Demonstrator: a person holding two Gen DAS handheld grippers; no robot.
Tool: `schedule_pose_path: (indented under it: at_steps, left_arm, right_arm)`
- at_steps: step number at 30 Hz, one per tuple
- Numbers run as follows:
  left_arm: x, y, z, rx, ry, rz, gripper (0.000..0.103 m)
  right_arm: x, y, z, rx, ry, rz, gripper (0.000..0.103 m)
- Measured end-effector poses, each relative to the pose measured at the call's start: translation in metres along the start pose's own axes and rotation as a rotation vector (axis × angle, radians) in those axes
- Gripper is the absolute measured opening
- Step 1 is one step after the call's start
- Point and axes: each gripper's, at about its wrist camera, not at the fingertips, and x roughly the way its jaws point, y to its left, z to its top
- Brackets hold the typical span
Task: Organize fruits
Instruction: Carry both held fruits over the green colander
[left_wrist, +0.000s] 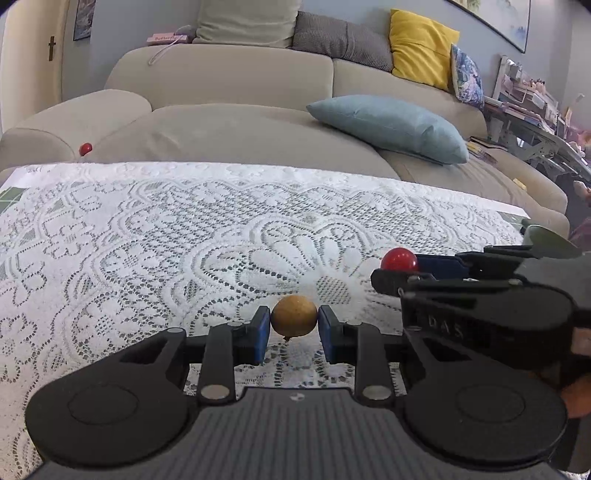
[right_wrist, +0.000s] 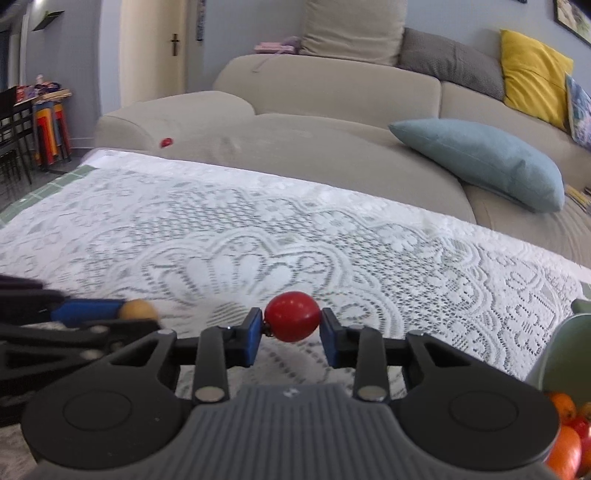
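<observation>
My left gripper is shut on a small round tan fruit, held just above the lace cloth; its blue pads press on both sides. To its right, my right gripper holds a small red fruit. In the right wrist view the right gripper has its blue pads pressed on the red fruit, which hangs a little above the cloth. The left gripper with the tan fruit shows at the left edge there.
A pale green bowl stands at the right edge, with oranges and red fruit below it. Another small red fruit lies on the beige sofa behind the table. A blue cushion rests on the sofa seat.
</observation>
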Motion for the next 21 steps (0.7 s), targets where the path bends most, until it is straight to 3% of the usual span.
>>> schedule_pose_path:
  at_steps: [21]
  left_arm:
    - [-0.056, -0.029, 0.000, 0.015, -0.001, 0.010, 0.031]
  right_arm:
    - [-0.093, 0.011, -0.021, -0.097, -0.070, -0.020, 0.030]
